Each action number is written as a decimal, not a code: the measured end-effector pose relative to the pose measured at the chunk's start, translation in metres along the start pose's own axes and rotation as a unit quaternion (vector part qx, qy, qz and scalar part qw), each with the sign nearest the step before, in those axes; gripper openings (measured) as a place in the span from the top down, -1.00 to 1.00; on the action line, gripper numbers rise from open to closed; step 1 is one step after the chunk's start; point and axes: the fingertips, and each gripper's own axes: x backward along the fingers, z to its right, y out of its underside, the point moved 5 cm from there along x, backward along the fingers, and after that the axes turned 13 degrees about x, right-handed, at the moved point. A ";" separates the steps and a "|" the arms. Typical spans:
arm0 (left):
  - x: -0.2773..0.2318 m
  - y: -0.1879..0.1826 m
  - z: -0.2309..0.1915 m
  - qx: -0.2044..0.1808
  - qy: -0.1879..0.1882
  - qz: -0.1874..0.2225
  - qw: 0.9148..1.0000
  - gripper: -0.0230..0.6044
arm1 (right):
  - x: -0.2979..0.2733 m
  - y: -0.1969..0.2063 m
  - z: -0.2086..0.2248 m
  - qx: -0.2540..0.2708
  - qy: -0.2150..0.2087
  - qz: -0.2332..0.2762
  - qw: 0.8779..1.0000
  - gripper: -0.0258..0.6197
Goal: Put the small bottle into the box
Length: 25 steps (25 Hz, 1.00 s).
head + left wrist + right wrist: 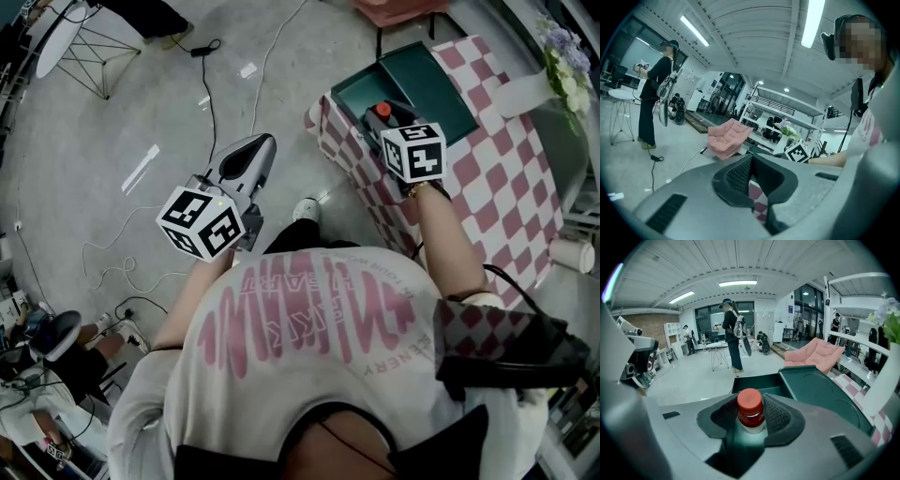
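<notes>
Two grey moulded-plastic tools in hand, a black-and-white marker cube (413, 150) on the right one and a matching cube (200, 222) on the left.

Rt side: right claw (751, 414) clamped on the small bottle (751, 423), w/ ribbed black rubber pads (780, 416) pressing in from both sides at cap and neck level. Round, smooth red cap (750, 400), dark red neck under it, then a white band; rest of the body sunk out of sight in the claw's throat. Held upright over the near end of the box (757, 383). Contact btw bottle base and box: can't tell.

Box: dark green, rectangular, hard matt look, deep straight walls, open on top; plain green inner floor showing. Flat lid (820, 392) swung open beside it, same green, w/ shallow round shapes pressed into its face. Both on the worktop (506, 178), covered w/ a pink-and-white check cloth hanging over the edge.

Lt side: left claw (751, 161) closed, pad tips touching, empty; a bit of check cloth visible through the slit below the tips. Out over the grey concrete floor (112, 122), well apart from box and bottle.

Also on the worktop: tall white vase (525, 94) w/ pale purple flowers (562, 47) in it, at the far corner. Beyond the box, a pink padded seat (813, 352), soft and folded.
</notes>
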 end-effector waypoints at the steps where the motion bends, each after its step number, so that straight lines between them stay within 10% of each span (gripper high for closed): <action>1: 0.002 0.000 0.000 0.000 -0.002 0.001 1.000 0.90 | 0.000 0.000 0.000 0.004 0.000 -0.001 1.000 0.44; 25: 0.023 -0.006 0.006 -0.010 -0.011 0.010 1.000 0.90 | 0.001 0.004 0.001 -0.022 0.013 -0.003 1.000 0.34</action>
